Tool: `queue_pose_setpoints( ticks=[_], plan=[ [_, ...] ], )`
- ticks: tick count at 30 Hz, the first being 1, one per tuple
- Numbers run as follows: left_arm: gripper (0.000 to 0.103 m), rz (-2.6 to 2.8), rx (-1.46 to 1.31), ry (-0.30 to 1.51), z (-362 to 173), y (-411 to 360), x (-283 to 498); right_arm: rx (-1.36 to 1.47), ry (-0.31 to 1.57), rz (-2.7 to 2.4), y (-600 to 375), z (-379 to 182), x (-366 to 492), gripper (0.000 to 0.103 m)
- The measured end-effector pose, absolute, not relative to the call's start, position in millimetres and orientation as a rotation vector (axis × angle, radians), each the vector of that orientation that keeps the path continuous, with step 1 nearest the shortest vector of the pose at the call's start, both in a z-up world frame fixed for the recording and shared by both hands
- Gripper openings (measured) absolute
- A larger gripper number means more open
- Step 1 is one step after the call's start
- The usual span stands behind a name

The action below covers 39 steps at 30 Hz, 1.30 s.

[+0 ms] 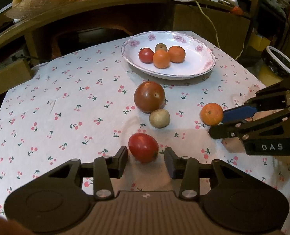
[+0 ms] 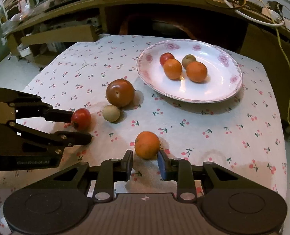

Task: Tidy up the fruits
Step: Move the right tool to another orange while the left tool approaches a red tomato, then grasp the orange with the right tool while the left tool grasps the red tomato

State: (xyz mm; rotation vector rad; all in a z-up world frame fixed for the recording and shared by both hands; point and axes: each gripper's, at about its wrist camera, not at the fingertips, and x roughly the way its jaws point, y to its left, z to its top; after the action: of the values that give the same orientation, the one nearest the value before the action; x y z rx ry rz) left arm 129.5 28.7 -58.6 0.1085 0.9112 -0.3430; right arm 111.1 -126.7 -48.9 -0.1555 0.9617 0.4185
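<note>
We have four fruits on the floral plate [image 2: 231, 90] already — two oranges, a small red tomato and a small green-brown fruit. Four remain on the cherry-print cloth [image 1: 66, 101]: a large dark tomato [image 1: 149, 96], a pale round fruit [image 1: 159, 118] touching it, a red tomato [image 1: 143, 147] and an orange [image 2: 147, 145].

The left gripper [image 1: 146, 159] brackets the red tomato; its jaws stand apart from the fruit on both sides, so it is released, not grasping. The right gripper [image 2: 145, 163] brackets the orange; the blue pad sits at the fruit's edge while the other pad shows a gap — we judge it released too, though contact on the blue side is hard to confirm.

We judge the step in hand to be a paired pick. The next move calls for closing each jaw pair evenly on its fruit, then lifting toward the plate's bare near side.
</note>
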Motion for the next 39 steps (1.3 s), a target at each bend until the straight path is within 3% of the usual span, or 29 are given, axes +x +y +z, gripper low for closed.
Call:
queue_pose_setpoints(
  ticks=[9,15,17,39],
  plan=[
    [0.047,-0.336,0.087,0.916,-58.1,23.5,134.7,-0.126,0.955,0.392,-132.6,-48.0,113.9,0.038],
    [0.039,-0.333,0.078,0.914,-57.6,23.9,135.9,-0.111,0.958,0.398,-135.9,-49.2,119.2,0.038],
    [0.039,-0.335,0.075,0.913,-57.2,23.6,136.8,-0.128,0.960,0.400,-134.4,-48.8,119.8,0.032],
    [0.034,-0.316,0.101,0.869,-42.8,17.6,143.5,-0.145,0.951,0.440,-129.5,-36.8,126.9,0.030]
  ],
)
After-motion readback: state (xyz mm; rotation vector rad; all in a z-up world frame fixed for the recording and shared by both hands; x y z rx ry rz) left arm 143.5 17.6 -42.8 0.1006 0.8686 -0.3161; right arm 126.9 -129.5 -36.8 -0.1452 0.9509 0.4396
